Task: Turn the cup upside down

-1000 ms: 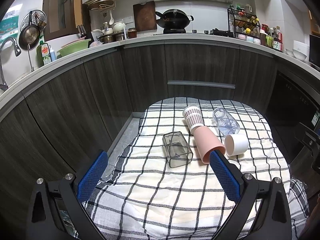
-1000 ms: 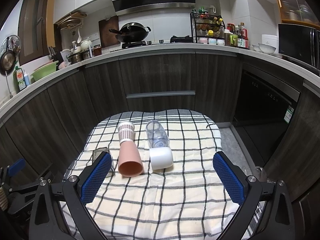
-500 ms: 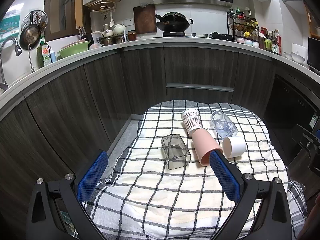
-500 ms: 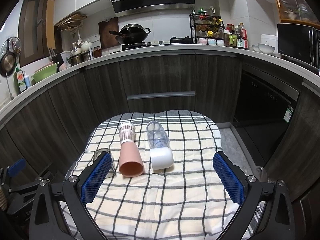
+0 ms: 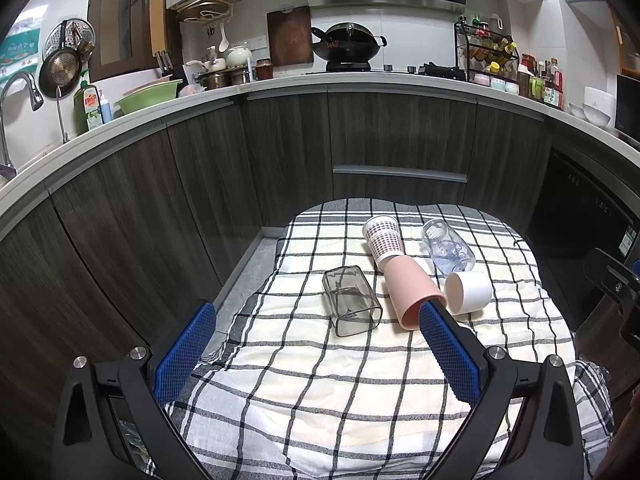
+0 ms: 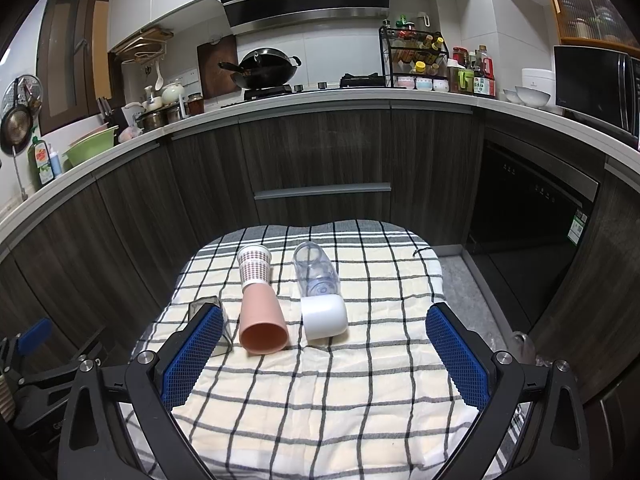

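Observation:
Several cups lie on their sides on a checked cloth (image 5: pixel 320 392): a smoky square glass (image 5: pixel 352 302), a pink cup (image 5: pixel 412 294), a white cup (image 5: pixel 469 292), a patterned paper cup (image 5: pixel 383 237) and a clear glass (image 5: pixel 448 249). In the right wrist view the pink cup (image 6: pixel 262 324), white cup (image 6: pixel 323 317), paper cup (image 6: pixel 254 266), clear glass (image 6: pixel 316 274) and square glass (image 6: pixel 206 305) show too. My left gripper (image 5: pixel 314 316) is open and empty, short of the cups. My right gripper (image 6: pixel 324 324) is open and empty, short of them.
Dark cabinets (image 5: pixel 396 140) curve around the cloth-covered table, with a grey floor strip (image 5: pixel 252 272) on its left. A dishwasher (image 6: pixel 532 216) stands at the right. The left gripper's body (image 6: pixel 36 364) shows at the lower left of the right wrist view.
Both grippers have drawn back slightly; the cups sit a little higher in the views. Neither gripper's opening has changed.

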